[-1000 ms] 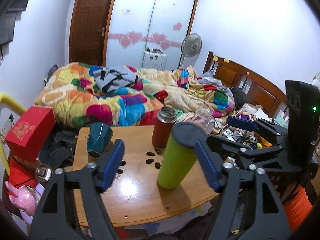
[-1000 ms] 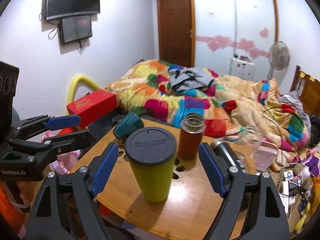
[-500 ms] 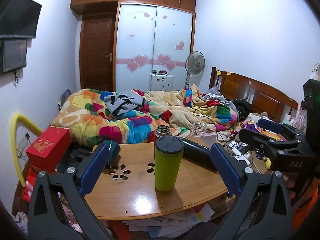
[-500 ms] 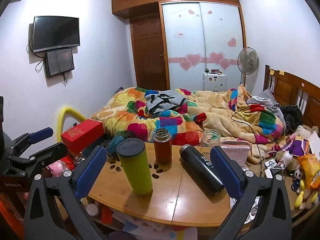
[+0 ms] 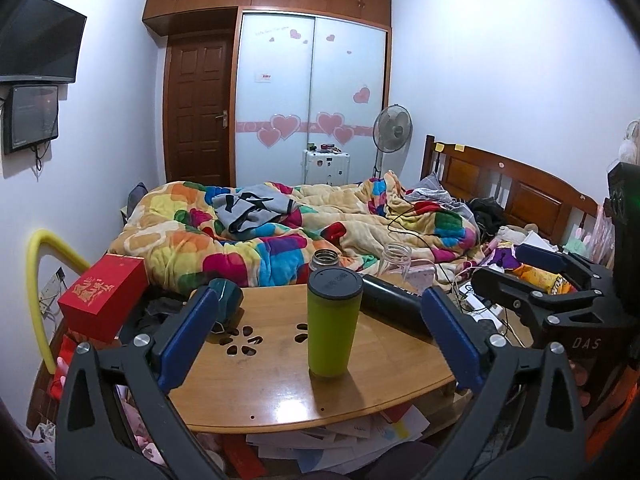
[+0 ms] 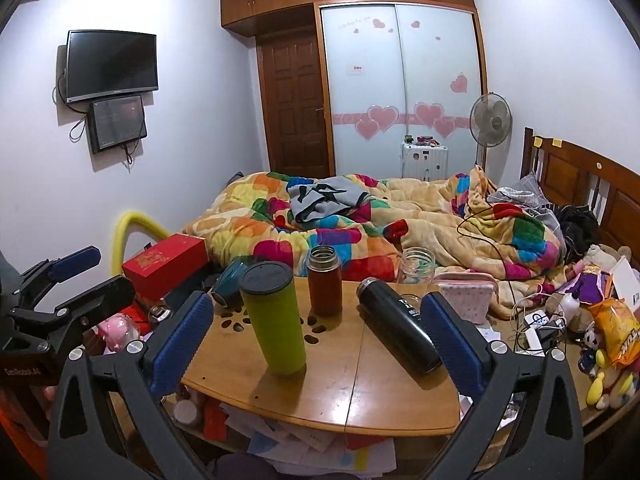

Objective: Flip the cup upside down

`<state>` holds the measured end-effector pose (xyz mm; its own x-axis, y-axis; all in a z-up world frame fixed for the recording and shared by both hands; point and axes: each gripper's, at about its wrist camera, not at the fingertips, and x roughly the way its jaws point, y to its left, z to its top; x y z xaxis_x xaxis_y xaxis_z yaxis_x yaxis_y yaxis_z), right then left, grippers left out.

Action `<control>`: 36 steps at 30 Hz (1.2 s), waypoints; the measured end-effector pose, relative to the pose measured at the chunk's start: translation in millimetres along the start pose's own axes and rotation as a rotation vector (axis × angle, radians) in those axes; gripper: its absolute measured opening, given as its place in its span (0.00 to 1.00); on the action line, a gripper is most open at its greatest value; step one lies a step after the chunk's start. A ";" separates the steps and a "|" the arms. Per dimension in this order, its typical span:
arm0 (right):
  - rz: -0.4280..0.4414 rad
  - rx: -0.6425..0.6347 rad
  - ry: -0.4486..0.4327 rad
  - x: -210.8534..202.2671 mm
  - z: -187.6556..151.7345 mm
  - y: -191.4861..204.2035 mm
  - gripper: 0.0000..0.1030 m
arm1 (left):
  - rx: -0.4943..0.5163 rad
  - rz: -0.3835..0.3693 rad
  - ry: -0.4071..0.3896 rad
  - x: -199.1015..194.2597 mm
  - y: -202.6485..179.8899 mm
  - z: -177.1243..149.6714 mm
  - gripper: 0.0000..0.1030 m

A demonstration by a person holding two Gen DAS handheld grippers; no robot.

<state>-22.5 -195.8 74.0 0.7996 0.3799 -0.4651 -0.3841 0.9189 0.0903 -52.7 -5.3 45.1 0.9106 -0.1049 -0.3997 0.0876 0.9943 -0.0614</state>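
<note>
A tall green cup [image 5: 333, 324] with a dark end facing up stands on the wooden table [image 5: 280, 392]; it also shows in the right wrist view [image 6: 275, 318]. My left gripper [image 5: 320, 340] is open and empty, held back from the cup near the table's front edge. My right gripper [image 6: 316, 340] is open and empty too, also back from the table. Each gripper shows at the side of the other's view.
A black bottle [image 6: 394, 330] lies on its side right of the cup. A brown flask [image 6: 324, 286], a glass jar [image 6: 416, 268] and a tipped teal cup [image 6: 229, 282] stand behind. A red box [image 5: 103, 300] is at left, papers under the table, a bed behind.
Both grippers have drawn back and up from the green cup, which now looks smaller and stands free on the table. The cup has not moved.
</note>
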 end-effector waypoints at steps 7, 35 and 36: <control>0.008 0.012 0.007 4.3 -0.2 -4.3 1.00 | 0.004 0.001 0.001 0.2 0.3 -0.2 0.99; 0.014 0.011 0.011 10.9 -0.3 -4.1 1.00 | -0.003 0.015 0.006 14.5 4.2 -1.5 0.99; 0.014 0.009 0.011 11.0 -0.6 -3.5 1.00 | -0.003 0.015 0.006 14.6 4.2 -1.6 0.99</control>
<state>-12.7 -194.9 68.1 0.7889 0.3914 -0.4737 -0.3909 0.9145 0.1046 -39.6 -2.7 37.5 0.9093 -0.0899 -0.4062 0.0726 0.9957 -0.0580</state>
